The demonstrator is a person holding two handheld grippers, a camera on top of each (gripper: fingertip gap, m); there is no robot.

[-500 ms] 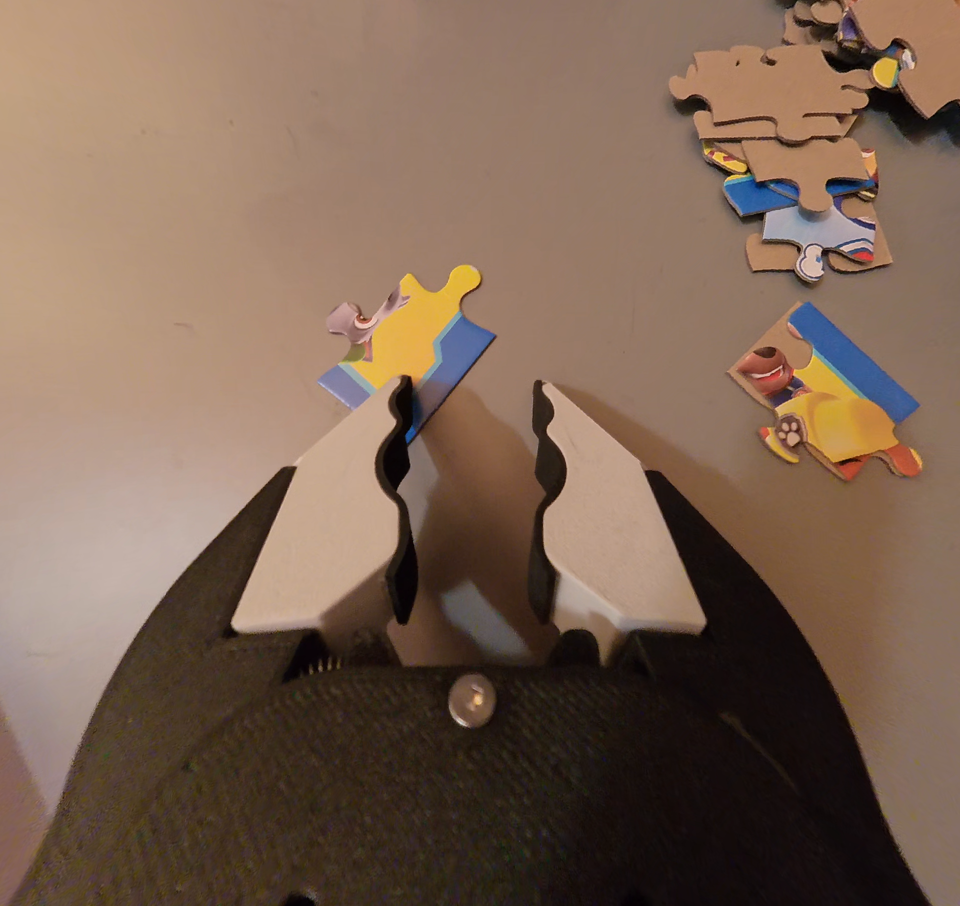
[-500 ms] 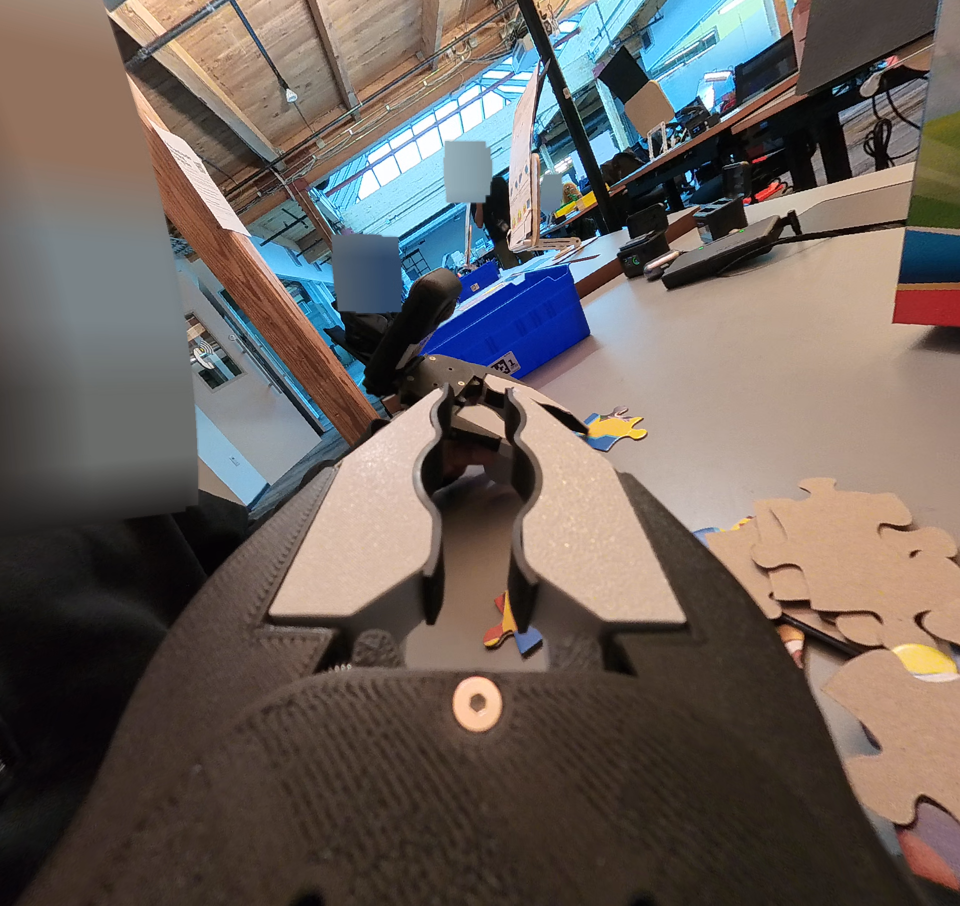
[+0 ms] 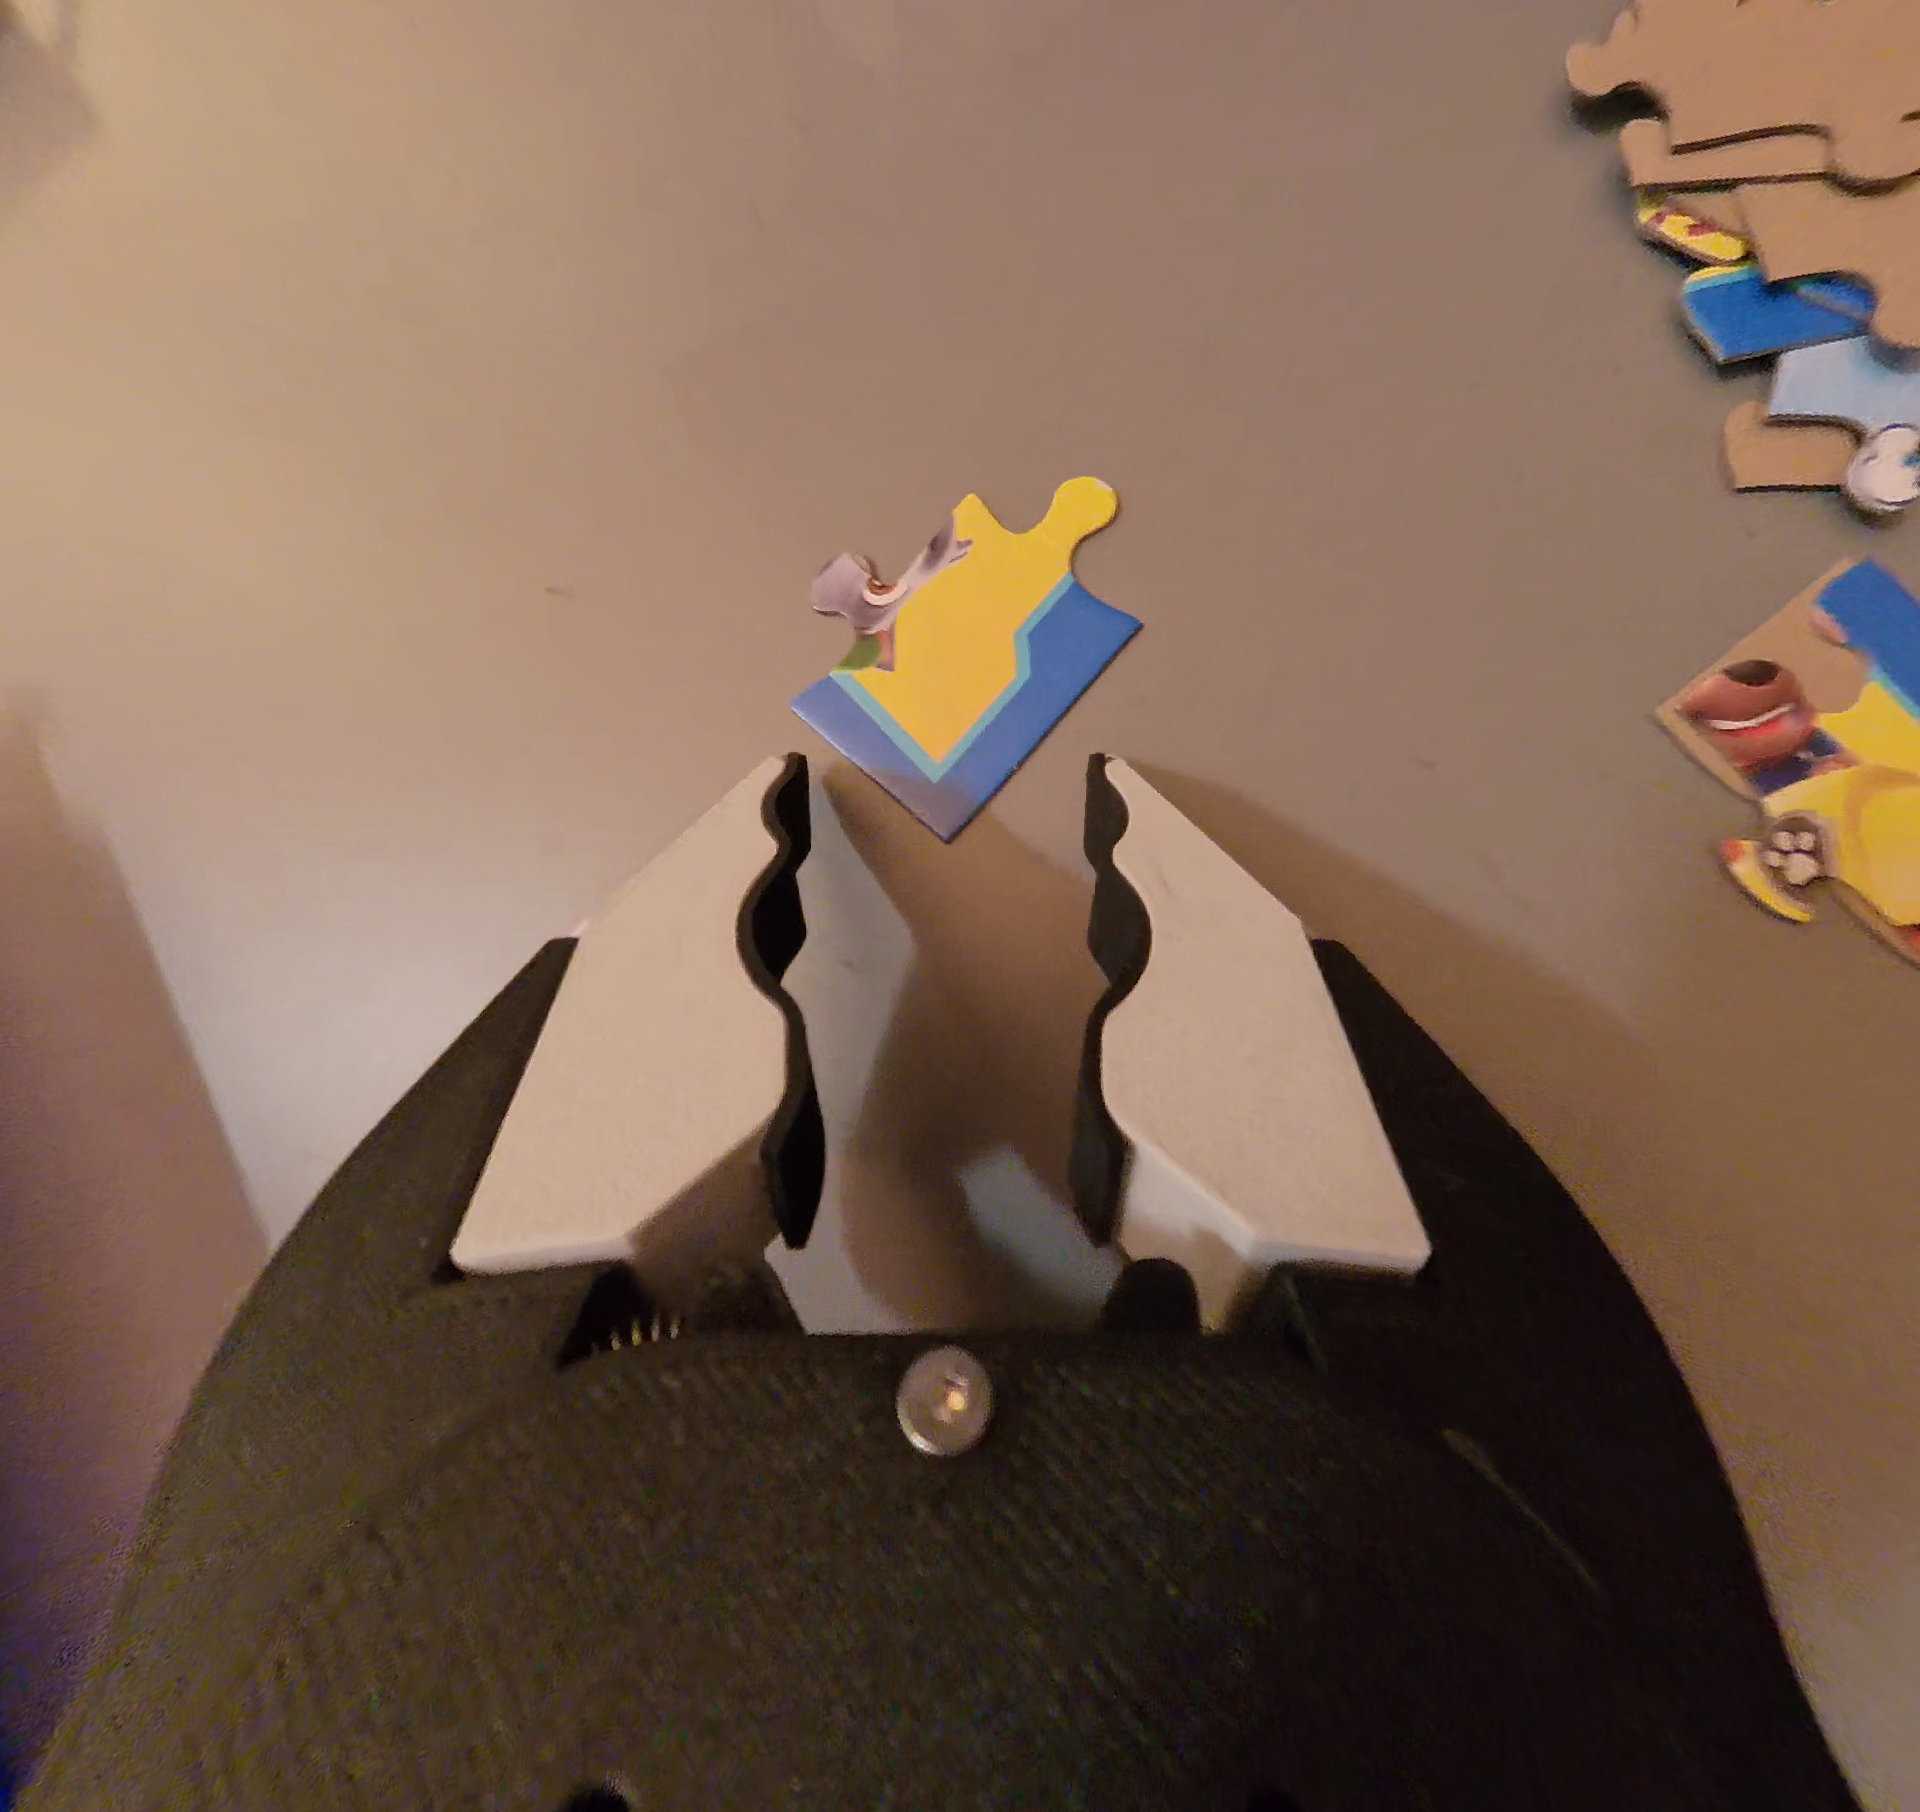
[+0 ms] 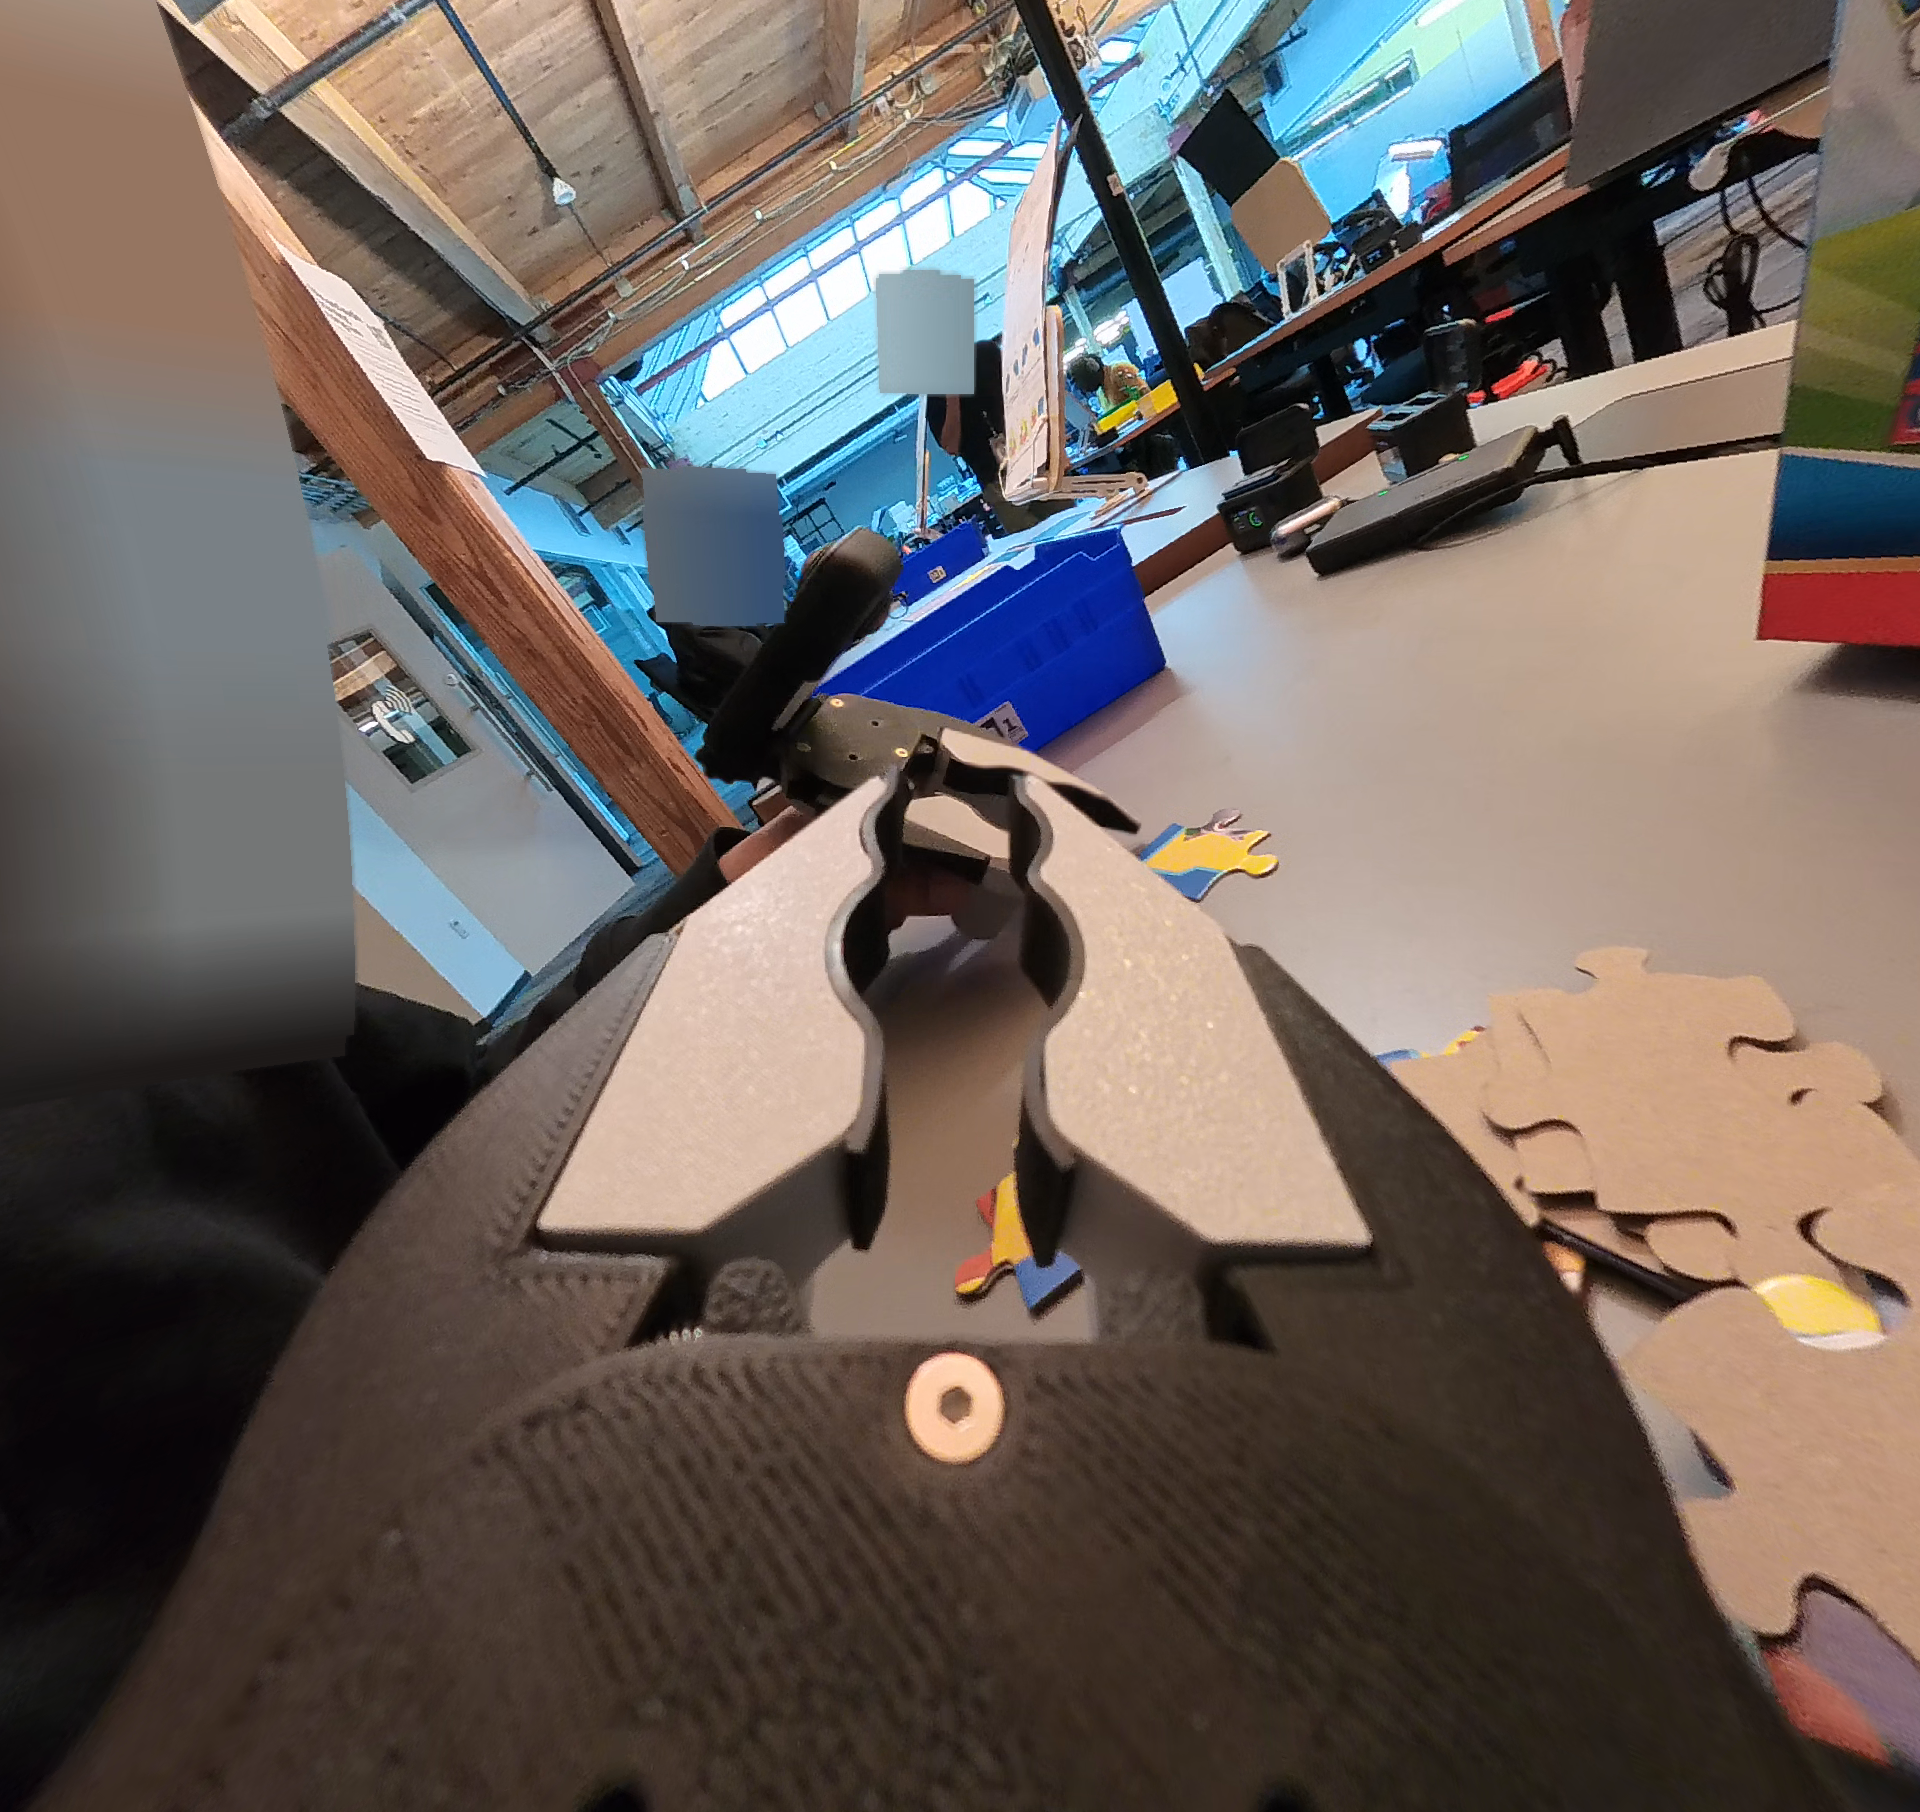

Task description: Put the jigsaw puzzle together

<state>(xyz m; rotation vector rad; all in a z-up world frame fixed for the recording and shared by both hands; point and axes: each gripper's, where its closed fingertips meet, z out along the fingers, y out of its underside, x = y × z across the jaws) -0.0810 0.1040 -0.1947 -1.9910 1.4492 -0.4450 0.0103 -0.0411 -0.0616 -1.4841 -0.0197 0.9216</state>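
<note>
A yellow and blue puzzle piece lies flat, picture side up, on the grey table. My left gripper is open and holds nothing. It hovers just short of the piece, whose near corner lies between the fingertips without touching them. In the right wrist view the same piece lies just beyond the left gripper. My right gripper is open with a narrow gap and nothing between its pads. It is held above the table, pointing towards the left gripper.
A heap of puzzle pieces, mostly face down, lies to the right. A single dog-picture piece lies nearer. A small coloured piece lies under my right gripper. A blue bin, black devices and a coloured box stand farther back. The grippers' ends are close to 20 cm from one another.
My left gripper's jaws have opened wider and it has shifted left. Its left finger no longer covers the piece's corner. The right gripper has hardly moved.
</note>
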